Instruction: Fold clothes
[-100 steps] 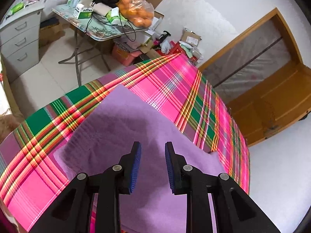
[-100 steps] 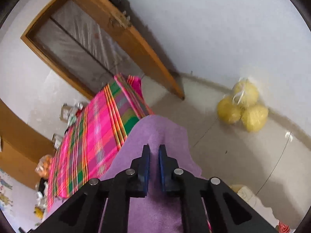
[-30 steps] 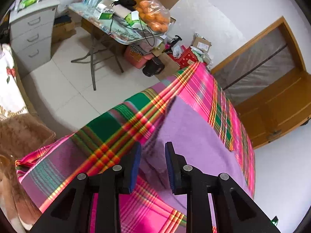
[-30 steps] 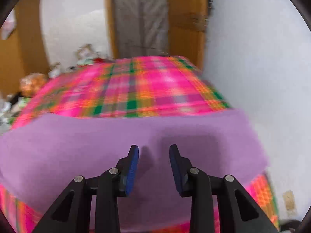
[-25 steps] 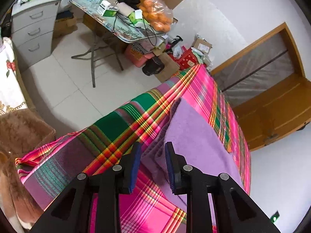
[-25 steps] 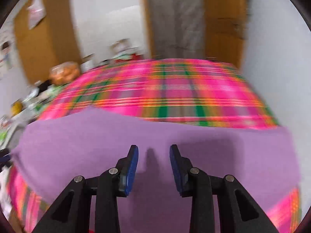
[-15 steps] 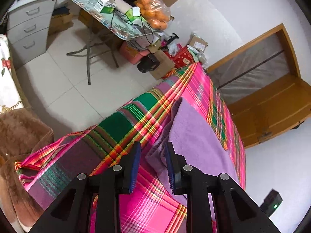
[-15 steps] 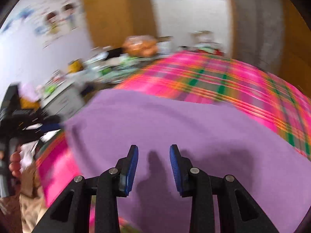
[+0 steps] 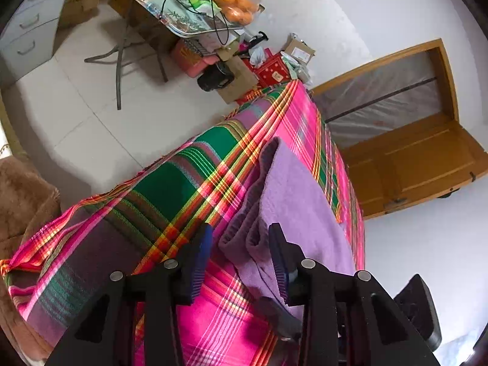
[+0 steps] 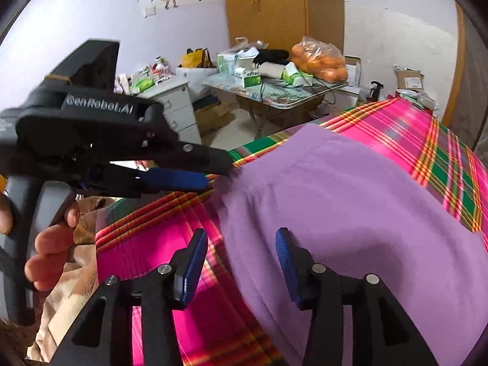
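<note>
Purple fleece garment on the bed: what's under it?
The purple fleece garment lies folded on a pink-and-green plaid bedspread, whose stripes show around its edges. Its own lower layers show at the bunched end; what lies beneath its middle is covered.

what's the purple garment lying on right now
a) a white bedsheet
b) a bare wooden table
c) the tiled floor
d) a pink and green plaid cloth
d: the purple garment lies folded on the pink and green plaid cloth, which shows on both sides of it in both wrist views.
</note>
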{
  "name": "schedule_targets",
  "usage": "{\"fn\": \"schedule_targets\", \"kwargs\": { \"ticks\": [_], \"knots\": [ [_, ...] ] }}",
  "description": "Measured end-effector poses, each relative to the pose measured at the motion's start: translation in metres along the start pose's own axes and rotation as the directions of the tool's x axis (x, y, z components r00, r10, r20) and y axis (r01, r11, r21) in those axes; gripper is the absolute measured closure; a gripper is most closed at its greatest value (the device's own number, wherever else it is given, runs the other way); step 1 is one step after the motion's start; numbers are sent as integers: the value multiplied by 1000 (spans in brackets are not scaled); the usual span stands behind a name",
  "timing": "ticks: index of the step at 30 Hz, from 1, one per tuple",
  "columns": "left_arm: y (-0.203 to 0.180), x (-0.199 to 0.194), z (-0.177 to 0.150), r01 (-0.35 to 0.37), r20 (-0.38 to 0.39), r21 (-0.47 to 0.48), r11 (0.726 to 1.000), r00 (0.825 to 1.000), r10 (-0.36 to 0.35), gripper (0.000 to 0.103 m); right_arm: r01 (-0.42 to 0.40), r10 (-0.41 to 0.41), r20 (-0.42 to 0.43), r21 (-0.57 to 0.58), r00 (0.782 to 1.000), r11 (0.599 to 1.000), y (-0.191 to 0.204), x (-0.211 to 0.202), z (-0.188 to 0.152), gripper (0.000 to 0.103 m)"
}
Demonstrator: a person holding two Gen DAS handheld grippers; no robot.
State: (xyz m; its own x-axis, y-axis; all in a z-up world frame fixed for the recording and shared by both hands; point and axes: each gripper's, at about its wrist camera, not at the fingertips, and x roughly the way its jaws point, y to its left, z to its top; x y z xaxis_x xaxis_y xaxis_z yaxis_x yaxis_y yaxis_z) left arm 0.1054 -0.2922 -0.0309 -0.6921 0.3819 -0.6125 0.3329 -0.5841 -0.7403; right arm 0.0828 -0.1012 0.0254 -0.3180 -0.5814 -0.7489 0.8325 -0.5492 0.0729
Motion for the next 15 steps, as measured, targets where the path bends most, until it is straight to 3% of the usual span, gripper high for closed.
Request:
{"fn": "schedule_targets", "kwargs": {
  "ticks": [7,11,15],
  "knots": [
    [2,6,9,33,-40,2,999,999,-33,63,105,-107,-38,-70,994,992,14,15,3,54],
    [3,11,15,54,-77,-7,999,996,-54,61,155,-157,-29,-65,987,986,11,15,5,79],
    [4,17,20,90,-110,-23,996,990,-92,56,145,-146,-16,-37,989,989,5,11,4,93]
  ]
}}
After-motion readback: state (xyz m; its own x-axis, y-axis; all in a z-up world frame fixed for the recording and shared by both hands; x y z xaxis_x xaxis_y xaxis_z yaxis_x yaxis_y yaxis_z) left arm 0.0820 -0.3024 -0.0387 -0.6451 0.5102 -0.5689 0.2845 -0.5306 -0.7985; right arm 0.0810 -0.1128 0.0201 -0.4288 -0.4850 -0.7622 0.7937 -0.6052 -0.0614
